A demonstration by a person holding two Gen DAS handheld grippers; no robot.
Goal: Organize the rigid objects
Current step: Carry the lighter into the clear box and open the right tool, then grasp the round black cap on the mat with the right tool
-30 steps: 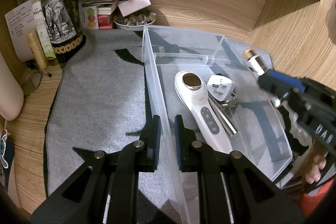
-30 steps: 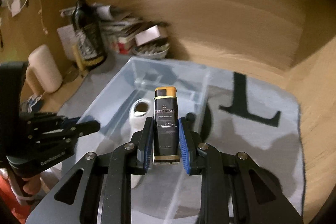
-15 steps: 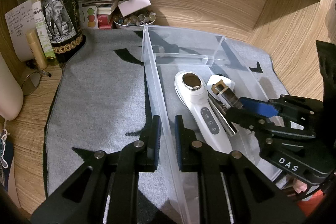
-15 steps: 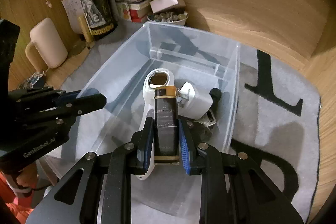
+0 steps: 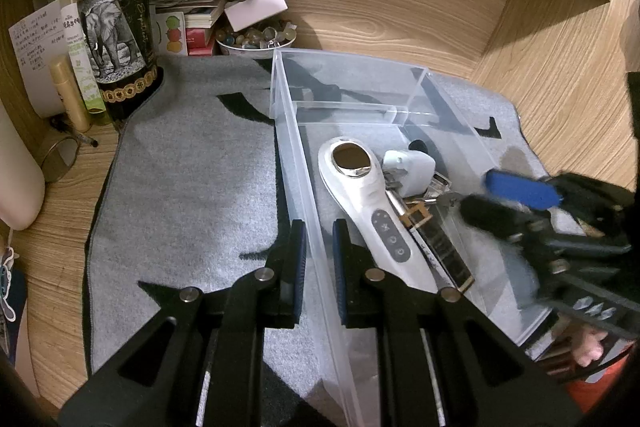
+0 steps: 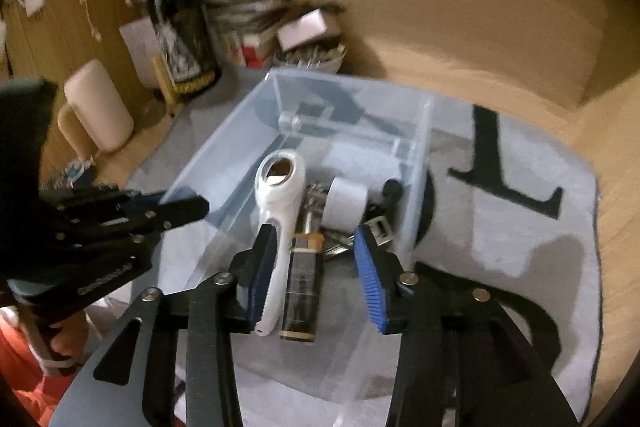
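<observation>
The black-and-gold lighter (image 6: pixel 301 289) lies in the clear bin (image 5: pixel 298 163), touching the white massager (image 5: pixel 362 201) at its 9 o'clock; the right gripper (image 6: pixel 316 277) has just been spreading its fingers and they stand clear of it. Drop-off is done, so next comes backing out for another item. The left gripper (image 5: pixel 318 267) pinches the bin's wall with fingers nearly closed; the wine bottle (image 5: pixel 116 23) at 11 o'clock shows an elephant label, its script too small to read.

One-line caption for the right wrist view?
Right gripper, fingers just opened, above the black lighter lying beside a white handheld device in the clear bin.
</observation>
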